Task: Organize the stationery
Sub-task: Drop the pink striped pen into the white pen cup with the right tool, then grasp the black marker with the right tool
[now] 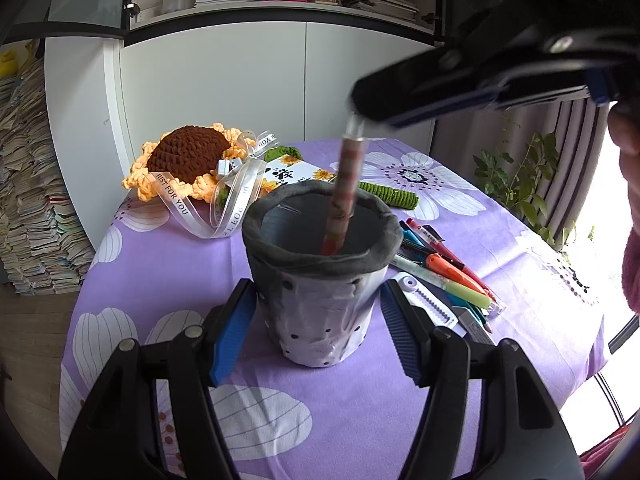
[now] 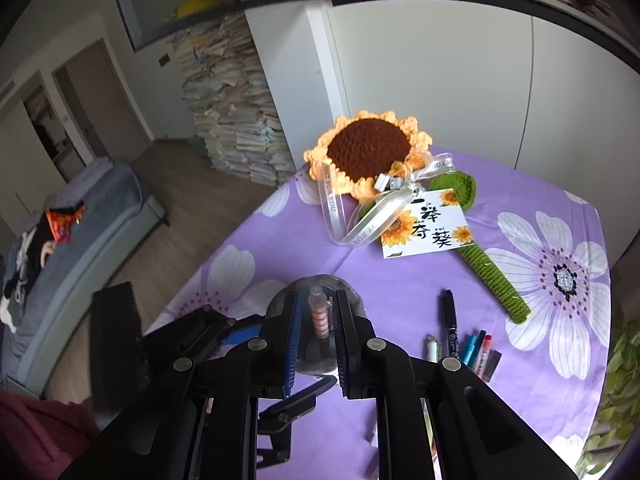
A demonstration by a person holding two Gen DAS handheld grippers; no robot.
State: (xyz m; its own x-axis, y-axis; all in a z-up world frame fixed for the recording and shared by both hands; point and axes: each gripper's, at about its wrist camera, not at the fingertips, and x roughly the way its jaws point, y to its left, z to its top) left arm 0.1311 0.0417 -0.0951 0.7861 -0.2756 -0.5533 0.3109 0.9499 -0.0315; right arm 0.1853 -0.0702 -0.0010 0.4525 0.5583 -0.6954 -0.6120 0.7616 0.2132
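On the counter (image 1: pixel 168 280), under a purple flower cloth, a knitted sunflower (image 1: pixel 184 158) lies at about ten o'clock from the cup, with a white ribbon (image 1: pixel 200 208) looping off it toward the cup. A white card (image 2: pixel 426 230) with black writing rests on the sunflower's green stem (image 2: pixel 496 284).

In the middle stands a soft grey cup (image 1: pixel 320 280) with small dark dots and a rolled rim. The left tongs (image 1: pixel 316 328) are clamped on the cup, one blue pad on each side of its lower wall.

A pink patterned pen (image 1: pixel 346 192) stands nearly straight up, its lower end inside the cup and its clear top at twelve o'clock. The right tongs (image 2: pixel 318 320) reach in from two o'clock and sit close around the pen's top; it cannot be told if the pads press on it or have let go.

At three o'clock from the cup, more pens (image 1: pixel 448 268) lie in a bunch on the cloth, red, orange, yellow-green and blue ones. A white cutter (image 1: pixel 428 304) with a toothed edge lies just beside the cup.
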